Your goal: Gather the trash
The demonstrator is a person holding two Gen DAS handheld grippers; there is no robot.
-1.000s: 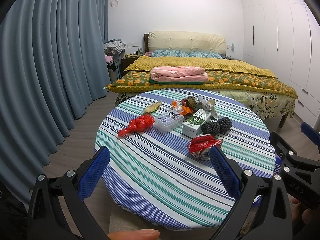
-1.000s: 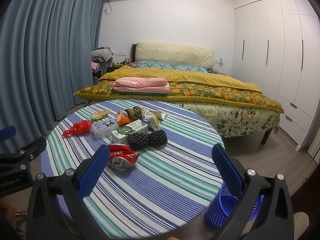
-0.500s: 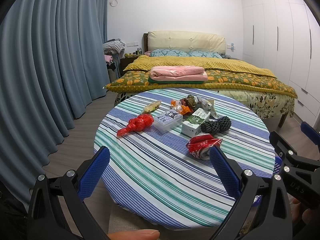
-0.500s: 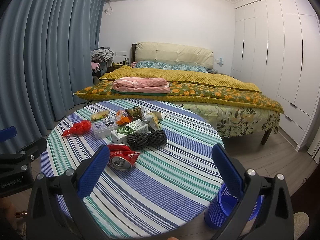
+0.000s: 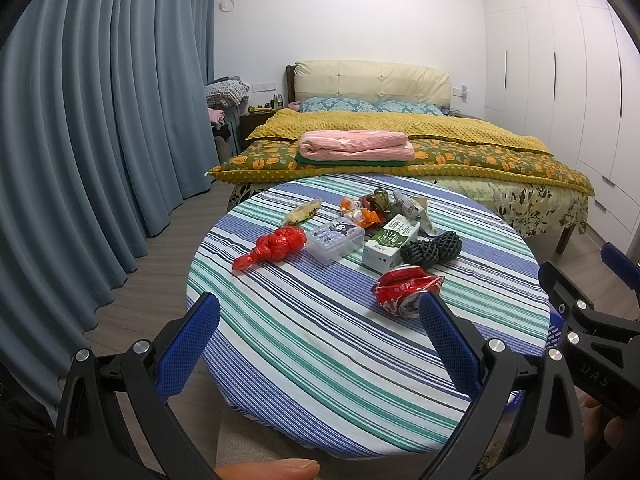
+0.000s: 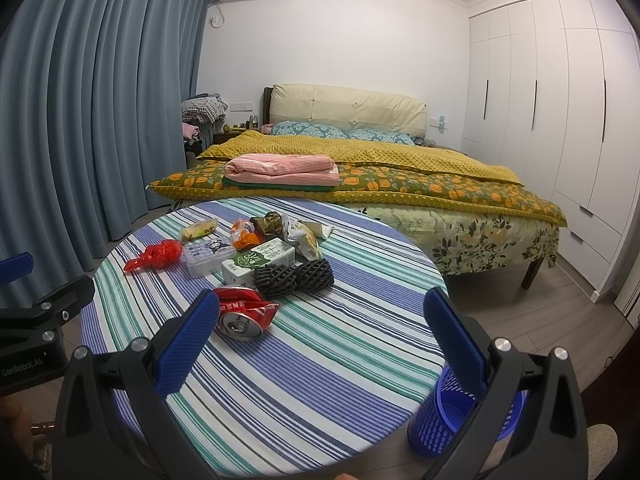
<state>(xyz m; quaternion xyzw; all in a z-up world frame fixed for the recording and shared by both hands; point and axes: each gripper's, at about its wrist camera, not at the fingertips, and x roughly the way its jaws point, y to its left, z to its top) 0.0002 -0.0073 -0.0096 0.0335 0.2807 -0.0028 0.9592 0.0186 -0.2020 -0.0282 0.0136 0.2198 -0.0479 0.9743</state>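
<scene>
Trash lies on a round striped table (image 5: 304, 344) (image 6: 320, 360): a crushed red can (image 5: 402, 290) (image 6: 242, 314), a black foam net (image 5: 432, 250) (image 6: 294, 278), a green and white carton (image 5: 390, 242) (image 6: 258, 262), a clear plastic box (image 5: 334, 238) (image 6: 208, 256), a red plastic bag (image 5: 276, 246) (image 6: 158, 256), a yellow packet (image 5: 302, 212) (image 6: 199, 229) and crumpled wrappers (image 5: 372, 206) (image 6: 280, 228). A blue bin (image 6: 452, 416) stands on the floor by the table's right edge. My left gripper (image 5: 318, 344) and right gripper (image 6: 320, 340) are both open and empty, held over the table's near side.
A bed (image 6: 400, 184) with a yellow cover and folded pink bedding (image 6: 280, 170) stands behind the table. Blue curtains (image 5: 80, 140) hang on the left. White wardrobes (image 6: 560, 120) line the right wall. The floor is wood.
Both grippers have stayed open and almost still. The left view has shifted very slightly. Nothing on the table has moved.
</scene>
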